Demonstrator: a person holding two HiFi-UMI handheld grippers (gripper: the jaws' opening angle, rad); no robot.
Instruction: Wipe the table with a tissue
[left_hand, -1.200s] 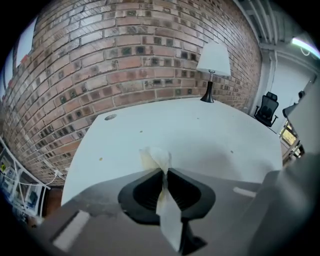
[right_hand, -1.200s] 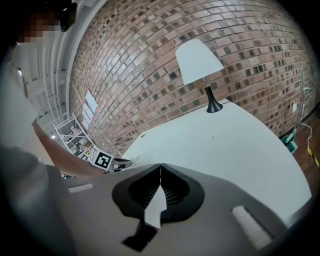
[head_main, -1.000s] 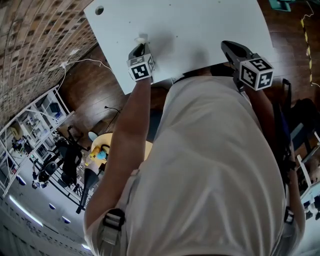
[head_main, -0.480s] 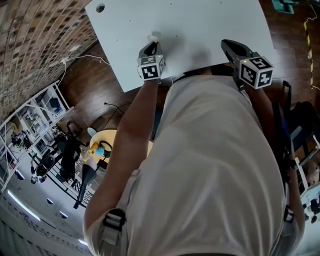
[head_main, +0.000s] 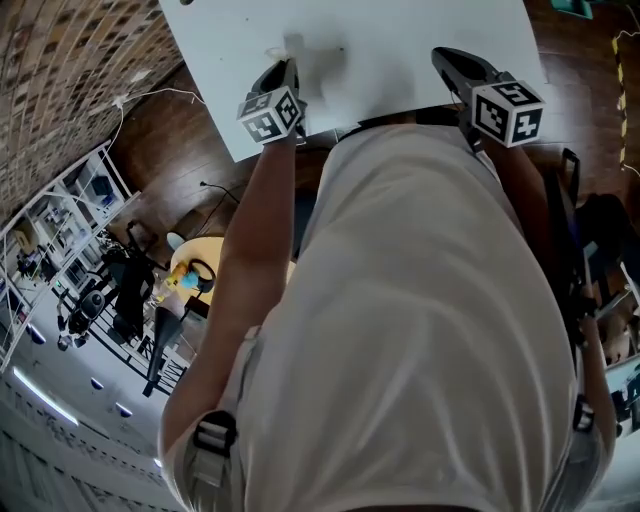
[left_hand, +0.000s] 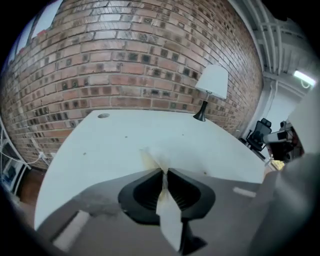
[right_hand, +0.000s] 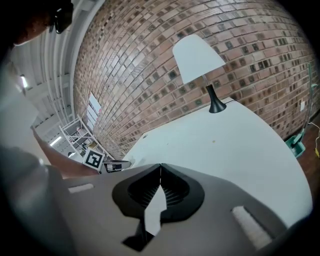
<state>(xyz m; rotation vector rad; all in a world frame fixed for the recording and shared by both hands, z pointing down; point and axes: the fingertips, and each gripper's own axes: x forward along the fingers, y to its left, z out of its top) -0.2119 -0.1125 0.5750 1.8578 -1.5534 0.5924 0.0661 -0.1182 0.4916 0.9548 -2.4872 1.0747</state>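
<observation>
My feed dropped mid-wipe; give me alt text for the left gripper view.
The left gripper is shut on a white tissue, whose crumpled end pokes out ahead over the white table. A white-shaded lamp stands at the table's far edge before a brick wall.

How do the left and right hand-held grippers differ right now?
The left hand-held gripper is clamped on a white tissue; the right hand-held gripper is shut on nothing. The left hangs over the table's near left part, the right over its near right. Both have black jaws and a marker cube.
</observation>
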